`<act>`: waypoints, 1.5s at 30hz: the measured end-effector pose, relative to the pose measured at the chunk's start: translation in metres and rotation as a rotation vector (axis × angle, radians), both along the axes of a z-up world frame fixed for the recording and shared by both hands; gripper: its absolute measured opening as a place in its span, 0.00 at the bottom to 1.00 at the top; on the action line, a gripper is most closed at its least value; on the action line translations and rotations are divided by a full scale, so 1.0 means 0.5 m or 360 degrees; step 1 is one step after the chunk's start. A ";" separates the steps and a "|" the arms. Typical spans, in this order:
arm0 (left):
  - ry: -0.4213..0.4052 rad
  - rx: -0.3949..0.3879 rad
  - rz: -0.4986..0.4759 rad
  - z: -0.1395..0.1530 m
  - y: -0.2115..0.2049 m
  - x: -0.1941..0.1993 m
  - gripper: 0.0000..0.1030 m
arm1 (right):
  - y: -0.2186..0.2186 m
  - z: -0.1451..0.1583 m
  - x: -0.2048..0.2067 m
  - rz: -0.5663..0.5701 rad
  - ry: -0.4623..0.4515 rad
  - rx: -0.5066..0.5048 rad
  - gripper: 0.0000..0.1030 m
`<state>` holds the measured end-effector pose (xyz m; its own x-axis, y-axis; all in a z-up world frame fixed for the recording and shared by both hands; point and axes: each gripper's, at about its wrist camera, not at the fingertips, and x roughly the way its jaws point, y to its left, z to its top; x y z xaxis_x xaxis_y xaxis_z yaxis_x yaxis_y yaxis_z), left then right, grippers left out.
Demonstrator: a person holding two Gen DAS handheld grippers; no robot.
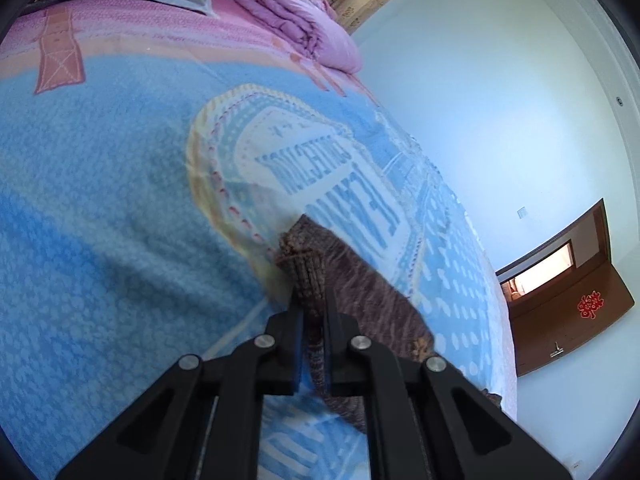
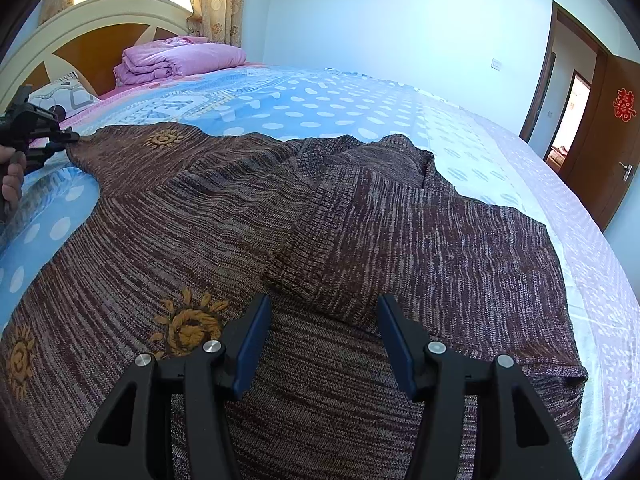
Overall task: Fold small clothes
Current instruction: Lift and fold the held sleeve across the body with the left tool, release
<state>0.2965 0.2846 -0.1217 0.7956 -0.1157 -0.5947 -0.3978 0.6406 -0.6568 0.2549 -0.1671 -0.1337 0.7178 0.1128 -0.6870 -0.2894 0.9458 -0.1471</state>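
A: Where is the sweater (image 2: 248, 216) now?

B: It lies spread on the bed blanket (image 2: 320, 96), the blue one w/ white dots. It is a brown knit w/ yellow flowers sewn on it. One sleeve is folded across the body, its ribbed cuff (image 2: 320, 280) lying on top, just beyond the right gripper (image 2: 320, 312).

A: And the right gripper, does it hold something?

B: No. Its jaws stand wide apart, w/ the cuff seen between them, a bit farther. The blue pads (image 2: 252, 344) touch no cloth, as far as I can see.

A: The left gripper (image 1: 312, 300)?

B: It is clamped on the other cuff (the ribbed end of the far-left sleeve). In the left wrist view the jaws are nearly together and the knit (image 1: 306, 276) is pinched between them. In the right wrist view I see the same tool (image 2: 60, 140) at the far left, at the sleeve tip, which is stretched out from the body. A hand (image 2: 12, 176) holds it there.

A: What else is around?

B: At the far end is the headboard (image 2: 92, 32), a folded pink quilt (image 2: 180, 60) and a pillow (image 2: 68, 96). On the right is a brown door (image 2: 608, 128), open, w/ a red paper sign (image 2: 625, 105) on it. Behind the headboard is a curtain (image 2: 212, 4).
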 end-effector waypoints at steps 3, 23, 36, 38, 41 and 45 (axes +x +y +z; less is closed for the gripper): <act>-0.0056 -0.0003 -0.0038 0.032 -0.018 0.004 0.07 | -0.003 0.000 0.000 -0.0001 0.0001 0.0014 0.55; -0.0273 -0.0084 -0.0502 0.182 -0.309 0.050 0.07 | -0.102 0.043 -0.031 -0.0119 -0.0220 0.0465 0.64; -0.0152 0.0000 -0.0818 0.071 -0.579 0.062 0.07 | -0.130 0.048 -0.032 -0.0163 -0.0239 0.0598 0.67; -0.0030 0.0053 -0.0907 0.043 -0.616 0.068 0.11 | -0.132 0.047 -0.032 -0.0165 -0.0237 0.0606 0.67; 0.0071 0.0190 -0.1041 0.023 -0.645 0.053 0.14 | -0.135 0.046 -0.033 -0.0165 -0.0235 0.0617 0.67; -0.0030 0.0381 -0.1118 0.052 -0.617 -0.004 0.23 | -0.136 0.045 -0.032 -0.0163 -0.0228 0.0618 0.67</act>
<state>0.2947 -0.0241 -0.0957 0.5923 -0.4699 -0.6545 0.1686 0.8666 -0.4696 0.2388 -0.2349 -0.1113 0.8241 0.2664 -0.4999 -0.1933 0.9618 0.1938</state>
